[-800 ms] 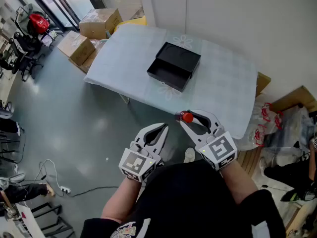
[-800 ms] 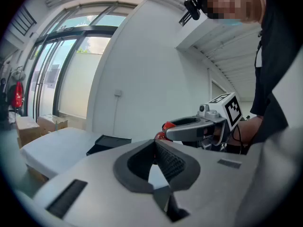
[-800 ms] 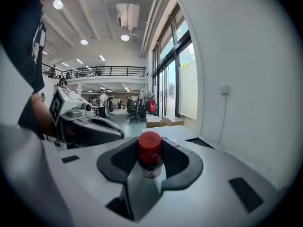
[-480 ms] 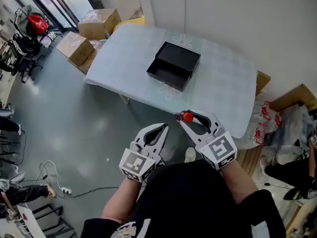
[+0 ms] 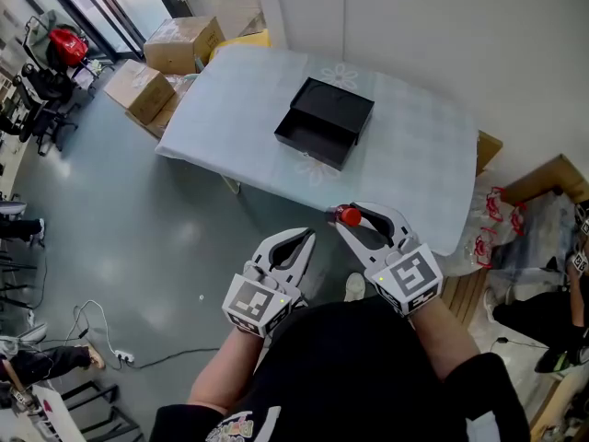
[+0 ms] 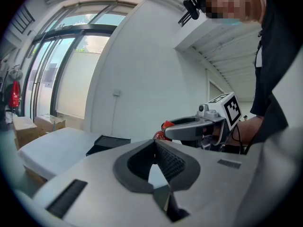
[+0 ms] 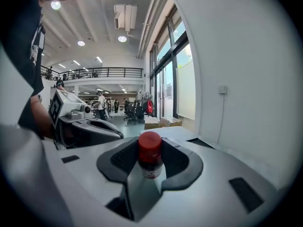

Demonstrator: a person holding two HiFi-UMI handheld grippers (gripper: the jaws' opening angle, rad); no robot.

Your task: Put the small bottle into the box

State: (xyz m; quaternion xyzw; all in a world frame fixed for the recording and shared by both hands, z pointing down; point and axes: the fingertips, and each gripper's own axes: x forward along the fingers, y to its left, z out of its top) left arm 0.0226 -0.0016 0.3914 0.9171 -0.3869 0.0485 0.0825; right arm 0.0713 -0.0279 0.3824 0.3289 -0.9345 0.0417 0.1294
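The small bottle [image 7: 150, 158], dark with a red cap [image 5: 349, 216], stands upright between the pads of my right gripper [image 5: 348, 217], which is shut on it near the table's front edge. From the left gripper view the red cap [image 6: 164, 127] peeks out past the right gripper [image 6: 199, 126]. My left gripper [image 5: 303, 238] hangs beside it over the floor, its jaws closed together with nothing between them. The black box [image 5: 325, 122] lies open on the pale blue table [image 5: 230, 109], well ahead of both grippers. The box also appears as a dark shape [image 6: 108, 143] in the left gripper view.
Cardboard boxes [image 5: 164, 58] stand on the floor past the table's left end. Bags and clutter [image 5: 515, 238] lie to the right of the table. A white wall runs behind it. Cables and a power strip [image 5: 101, 343] lie on the grey floor at left.
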